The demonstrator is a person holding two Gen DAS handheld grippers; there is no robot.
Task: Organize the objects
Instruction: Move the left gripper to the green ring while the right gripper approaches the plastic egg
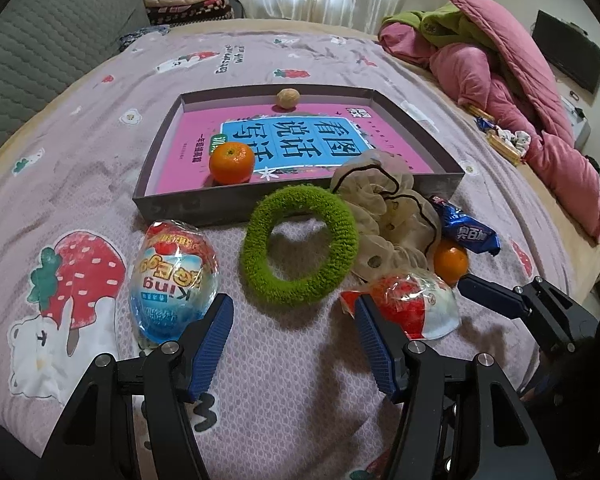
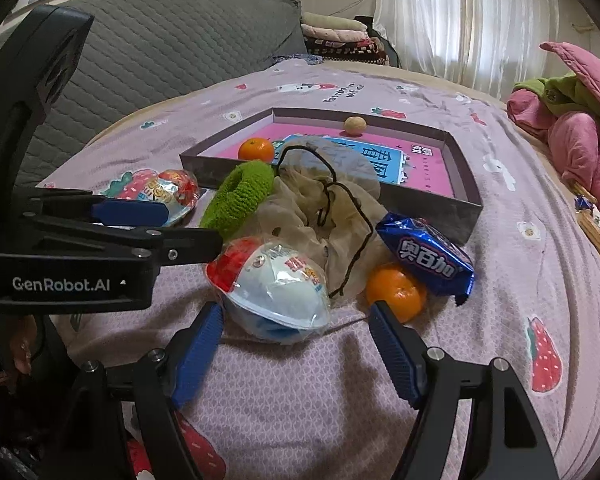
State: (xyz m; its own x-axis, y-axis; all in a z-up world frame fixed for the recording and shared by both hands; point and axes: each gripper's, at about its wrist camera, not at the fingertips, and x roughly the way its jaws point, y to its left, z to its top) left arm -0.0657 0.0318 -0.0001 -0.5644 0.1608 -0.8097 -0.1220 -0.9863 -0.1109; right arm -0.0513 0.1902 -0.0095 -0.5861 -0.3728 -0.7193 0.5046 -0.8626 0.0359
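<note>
Bed cover (image 1: 100, 152): lilac, printed with strawberries and bears; bears all items listed.

Pink quilt (image 1: 520, 92): heaped at the right edge, well apart from the work area.

Shallow box (image 1: 188, 208): grey walls, open top, a pink book (image 1: 188, 132) flat inside. Also inside: one orange (image 1: 232, 162) near the front wall, one walnut (image 1: 287, 98) by the far wall.

Beige mesh pouch (image 2: 332, 204): crumpled, black drawstring, draped over the box's front wall.

Green fuzzy ring (image 1: 300, 240): lying in front of the box, touching the pouch.

Wrapped toy egg, whole (image 1: 172, 276): upright-tilted, left of the ring, just beside the left finger of the left gripper (image 1: 296, 340).

Wrapped half egg (image 2: 276, 288): white-blue dome with red top, in front of the pouch, just ahead of the right gripper (image 2: 296, 344).

Blue snack packet (image 2: 428, 256): leaning on a second orange (image 2: 396, 288), which sits at the right gripper's right fingertip.

Left gripper: jaws wide apart, nothing between them, ring ahead.

Right gripper: jaws wide apart, gripping nothing.
</note>
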